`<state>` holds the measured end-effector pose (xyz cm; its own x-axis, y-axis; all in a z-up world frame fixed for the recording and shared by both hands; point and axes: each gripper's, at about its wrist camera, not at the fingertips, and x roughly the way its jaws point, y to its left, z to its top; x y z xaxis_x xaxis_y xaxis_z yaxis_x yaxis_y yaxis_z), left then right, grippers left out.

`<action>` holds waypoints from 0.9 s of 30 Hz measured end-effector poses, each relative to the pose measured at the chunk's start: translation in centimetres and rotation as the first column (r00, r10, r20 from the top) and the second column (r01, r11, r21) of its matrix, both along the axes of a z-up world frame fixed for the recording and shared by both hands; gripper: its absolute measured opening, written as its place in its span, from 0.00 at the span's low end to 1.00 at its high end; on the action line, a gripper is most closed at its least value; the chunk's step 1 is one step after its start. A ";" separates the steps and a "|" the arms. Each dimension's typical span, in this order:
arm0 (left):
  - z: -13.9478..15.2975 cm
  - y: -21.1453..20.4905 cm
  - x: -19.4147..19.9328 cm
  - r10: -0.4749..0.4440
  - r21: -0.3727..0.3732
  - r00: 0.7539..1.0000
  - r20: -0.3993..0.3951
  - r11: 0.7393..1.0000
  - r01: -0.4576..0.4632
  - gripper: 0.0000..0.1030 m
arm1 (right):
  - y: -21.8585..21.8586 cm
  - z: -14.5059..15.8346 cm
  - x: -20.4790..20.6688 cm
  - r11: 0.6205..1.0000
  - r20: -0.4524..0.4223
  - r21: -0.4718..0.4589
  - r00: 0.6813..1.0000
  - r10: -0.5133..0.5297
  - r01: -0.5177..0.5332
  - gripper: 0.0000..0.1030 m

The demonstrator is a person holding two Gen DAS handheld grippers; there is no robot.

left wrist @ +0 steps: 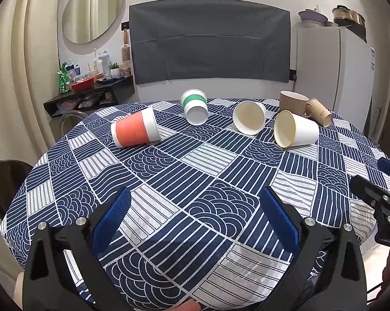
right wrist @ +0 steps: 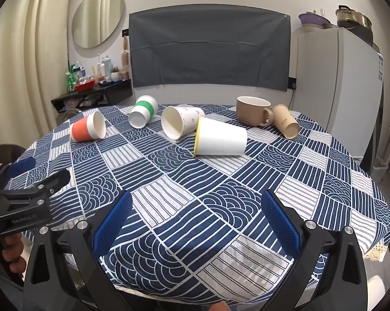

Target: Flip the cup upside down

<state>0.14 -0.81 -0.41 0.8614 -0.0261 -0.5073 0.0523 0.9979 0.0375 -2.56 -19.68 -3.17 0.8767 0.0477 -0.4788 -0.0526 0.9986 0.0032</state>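
Right at the lens, the left gripper (left wrist: 195,223) with its blue textured pads spread wide and nothing between them, hanging over the near edge of the round table in its navy-and-white patterned cloth (left wrist: 210,181). Beside it the right gripper (right wrist: 195,223), same story: jaws wide apart, empty, low over the cloth.

Now the field. Five paper cups are lying on their sides across the far half of the table. Far left, the orange-banded white paper cup (left wrist: 136,131). Behind it, the green-banded white paper cup (left wrist: 195,106), mouth turned toward us. Centre, the white paper cup printed with small pink hearts (right wrist: 180,123), and touching or just overlapping it in the right view, the white paper cup with a yellow rim (right wrist: 219,137), nearest the right gripper. At the back right, a brown ceramic mug (right wrist: 252,114) stands upright, with a plain kraft-brown paper cup (right wrist: 285,124) lying against its handle.

Which cup is meant, the task does not say; none is inverted yet.

These should be feather-light and thin-walled, so I'd expect them to roll at a nudge and dent under a hard squeeze. Best bet looks like a gentle pinch across the middle of the body, away from the soft open rim, then turn it mouth-down.
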 end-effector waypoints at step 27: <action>-1.2 1.1 1.6 0.018 0.017 0.999 -0.051 1.000 -0.017 0.95 | 1.4 -1.2 2.1 0.999 -0.051 -0.002 0.998 0.047 -0.048 0.93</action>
